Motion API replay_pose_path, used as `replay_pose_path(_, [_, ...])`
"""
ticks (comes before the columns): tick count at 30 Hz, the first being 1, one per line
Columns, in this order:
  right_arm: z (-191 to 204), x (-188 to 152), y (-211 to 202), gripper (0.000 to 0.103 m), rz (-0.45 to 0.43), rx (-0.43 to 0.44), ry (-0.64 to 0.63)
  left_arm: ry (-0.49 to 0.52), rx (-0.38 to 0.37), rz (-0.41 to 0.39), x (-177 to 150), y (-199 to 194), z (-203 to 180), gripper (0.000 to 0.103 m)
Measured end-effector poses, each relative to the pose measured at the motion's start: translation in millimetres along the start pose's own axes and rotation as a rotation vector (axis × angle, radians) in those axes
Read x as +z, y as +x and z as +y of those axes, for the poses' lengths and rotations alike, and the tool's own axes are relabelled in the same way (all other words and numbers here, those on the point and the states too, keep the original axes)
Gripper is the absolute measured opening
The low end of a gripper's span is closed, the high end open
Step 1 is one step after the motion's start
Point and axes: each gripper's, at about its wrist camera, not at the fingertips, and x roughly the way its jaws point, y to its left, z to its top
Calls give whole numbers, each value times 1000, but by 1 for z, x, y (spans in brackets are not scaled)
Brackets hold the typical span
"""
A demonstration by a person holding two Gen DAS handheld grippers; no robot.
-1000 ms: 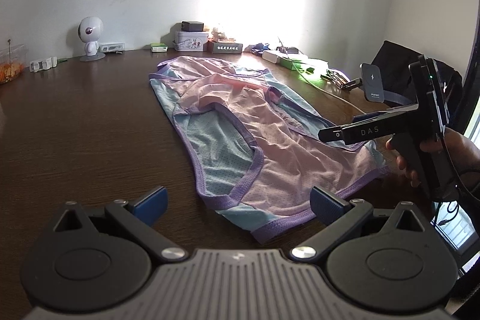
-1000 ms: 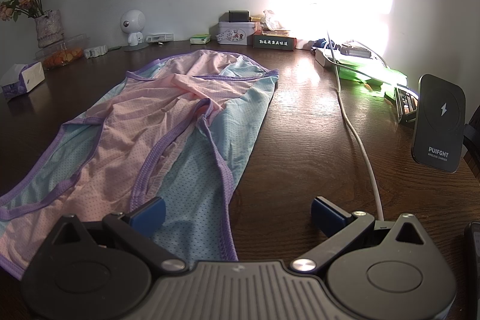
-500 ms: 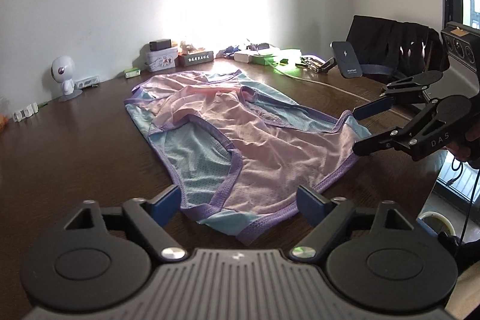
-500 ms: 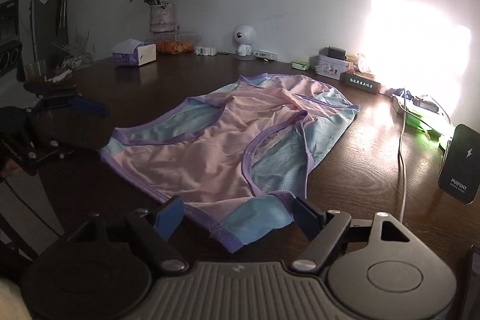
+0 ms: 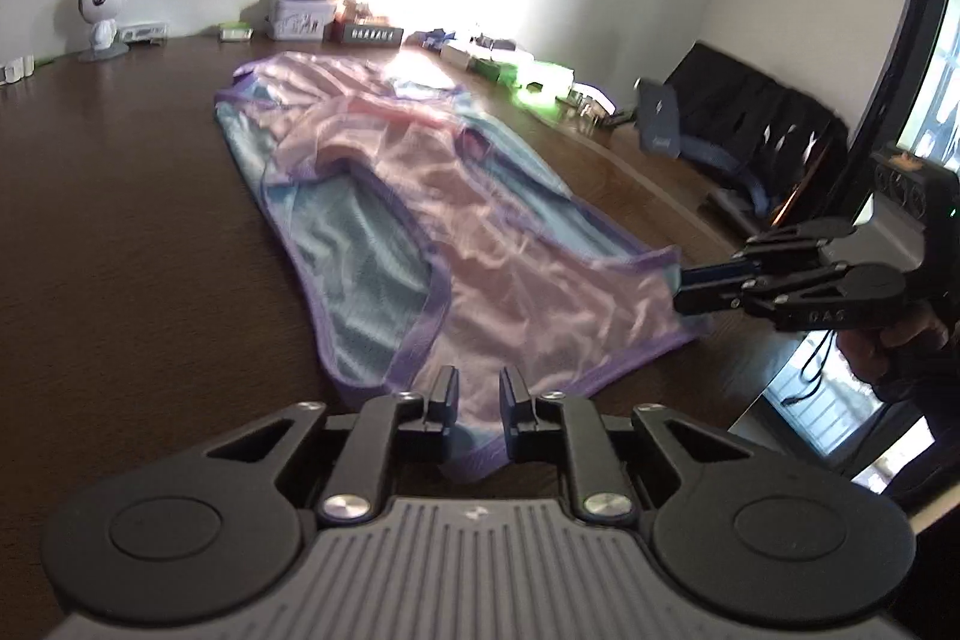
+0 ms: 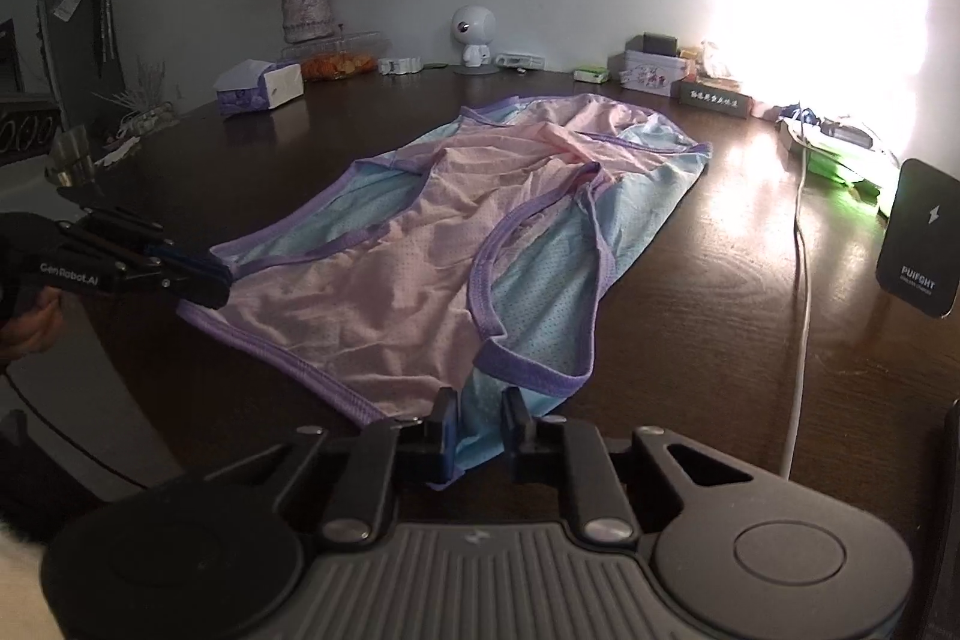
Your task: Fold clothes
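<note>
Two hand-held grippers are working at the near hem of a pink and pale-blue mesh garment with purple trim [image 5: 480,244], which is lying spread flat on the dark wooden tabletop [image 5: 120,220] and stretching away from both of them toward the far wall.

The left hand-held gripper [image 5: 478,388] is sitting at one near corner of the hem. Its jaws are closing, with the purple-edged fabric lying between the two fingers, though a gap is showing on either side of the cloth, so the pads are not yet pressing on it.

The right hand-held gripper [image 6: 478,415] is sitting at the other near corner, over a pale-blue patch of the garment [image 6: 456,244]. Its jaws are closing as well, the blue corner lying between them with a little space left at each side.

Seen from the right one, the left hand-held gripper [image 6: 204,283] is reaching in from the left with its tips at the hem; seen from the left one, the right hand-held gripper [image 5: 684,289] is coming in from the right in the same way.

Beyond the garment, a white round-headed robot figurine [image 6: 474,34] is standing near the wall, and to the right of the right hand-held gripper a white cable [image 6: 801,280] is running across the tabletop beside a black charging stand [image 6: 918,238].
</note>
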Motion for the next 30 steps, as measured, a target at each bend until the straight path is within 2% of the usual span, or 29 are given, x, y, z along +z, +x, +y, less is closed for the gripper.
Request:
replay_pose_path(1, [-3, 2, -7, 33, -36, -3, 16, -14, 3, -44, 7, -8, 3, 55])
replay_pose_path(2, [-9, 6, -13, 43, -88, -18, 47, -28, 28, -102, 15, -13, 8, 66])
replay_pose_path(3, [-14, 11, -15, 58, -119, -32, 71, -43, 54, -157, 25, -15, 14, 78])
replay_pose_path(5, [-29, 24, -7, 58, -156, -104, 118, -62, 129, -170, 45, -4, 24, 79])
replay_pose_path(8, [-42, 40, 19, 60, -143, -289, 146, -70, 286, -126, 62, 28, 33, 79])
replay_pose_path(9, [-44, 45, 29, 63, -129, -339, 145, -78, 320, -91, 65, 39, 36, 79])
replay_pose_path(11, [-48, 52, 46, 77, -102, -416, 148, -84, 362, -42, 67, 57, 39, 79])
replay_pose_path(12, [-52, 55, 52, 83, -104, -428, 155, -82, 388, -25, 68, 66, 39, 80])
replay_pose_path(15, [-63, 65, 67, 85, -87, -398, 183, -92, 449, 8, 68, 87, 39, 80])
replay_pose_path(18, [-66, 71, 80, 86, -52, -374, 183, -105, 452, 7, 68, 99, 38, 80])
replay_pose_path(22, [-64, 77, 96, 95, -18, -392, 178, -94, 498, 5, 64, 107, 36, 80])
replay_pose_path(24, [-65, 77, 103, 96, -6, -393, 193, -100, 499, -4, 63, 106, 37, 81])
replay_pose_path(26, [-66, 76, 110, 96, 17, -380, 210, -111, 515, -3, 63, 108, 38, 85])
replay_pose_path(28, [-65, 75, 111, 99, 17, -391, 195, -104, 536, -1, 62, 113, 38, 96])
replay_pose_path(30, [-68, 74, 110, 99, 15, -401, 211, -94, 537, -3, 62, 115, 36, 98])
